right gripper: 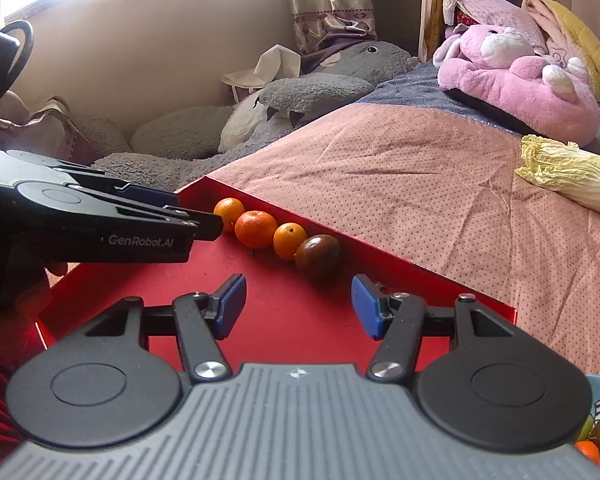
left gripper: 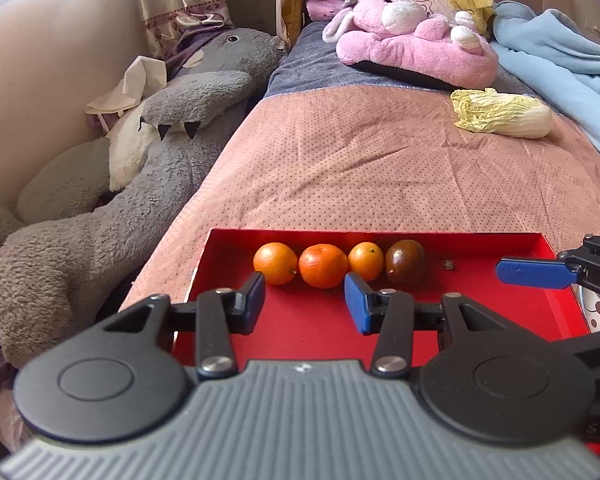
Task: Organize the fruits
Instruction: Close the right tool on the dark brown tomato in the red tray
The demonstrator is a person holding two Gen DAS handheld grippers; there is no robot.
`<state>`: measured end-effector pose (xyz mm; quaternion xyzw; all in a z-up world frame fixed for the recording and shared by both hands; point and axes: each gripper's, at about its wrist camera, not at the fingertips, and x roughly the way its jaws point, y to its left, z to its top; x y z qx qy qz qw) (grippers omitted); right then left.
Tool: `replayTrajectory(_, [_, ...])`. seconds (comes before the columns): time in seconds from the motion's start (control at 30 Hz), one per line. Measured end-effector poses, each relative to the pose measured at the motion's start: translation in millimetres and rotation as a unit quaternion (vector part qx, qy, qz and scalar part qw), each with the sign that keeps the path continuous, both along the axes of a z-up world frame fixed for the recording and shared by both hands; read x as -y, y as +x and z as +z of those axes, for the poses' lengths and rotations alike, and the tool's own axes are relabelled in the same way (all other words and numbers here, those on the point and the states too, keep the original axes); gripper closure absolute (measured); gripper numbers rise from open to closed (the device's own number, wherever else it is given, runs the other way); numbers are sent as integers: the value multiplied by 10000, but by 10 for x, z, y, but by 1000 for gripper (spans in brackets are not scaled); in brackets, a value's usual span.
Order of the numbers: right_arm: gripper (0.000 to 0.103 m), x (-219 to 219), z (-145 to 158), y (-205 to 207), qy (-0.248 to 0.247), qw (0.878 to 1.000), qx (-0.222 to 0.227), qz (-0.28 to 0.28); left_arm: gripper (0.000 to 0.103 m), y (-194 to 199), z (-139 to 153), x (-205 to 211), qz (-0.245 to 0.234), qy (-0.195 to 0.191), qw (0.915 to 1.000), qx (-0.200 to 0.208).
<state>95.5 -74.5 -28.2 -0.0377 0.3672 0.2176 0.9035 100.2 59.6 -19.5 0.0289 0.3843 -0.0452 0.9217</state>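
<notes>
Because the red tray (left gripper: 500, 292) rests on a soft bed (left gripper: 360, 160), a nudge could roll the fruit row (left gripper: 338, 264) apart. That row lies against the tray's far wall, its long axis along it, dark fruit (right gripper: 318, 258) rightmost. Left gripper (left gripper: 305, 306) and right gripper (right gripper: 299, 306) hover with fingers released, holding nothing.
</notes>
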Motion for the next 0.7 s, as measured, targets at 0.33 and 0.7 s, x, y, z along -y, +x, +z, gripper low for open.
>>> replayTrajectory(0.33, [40, -222, -195, 332, -195, 9997, 76, -90, 56, 8, -30, -176, 235, -136, 9996, -69])
replayTrajectory(0.7, [47, -180, -514, 553, -327, 9988, -228, -282, 56, 109, -89, -120, 194, -274, 9993, -181])
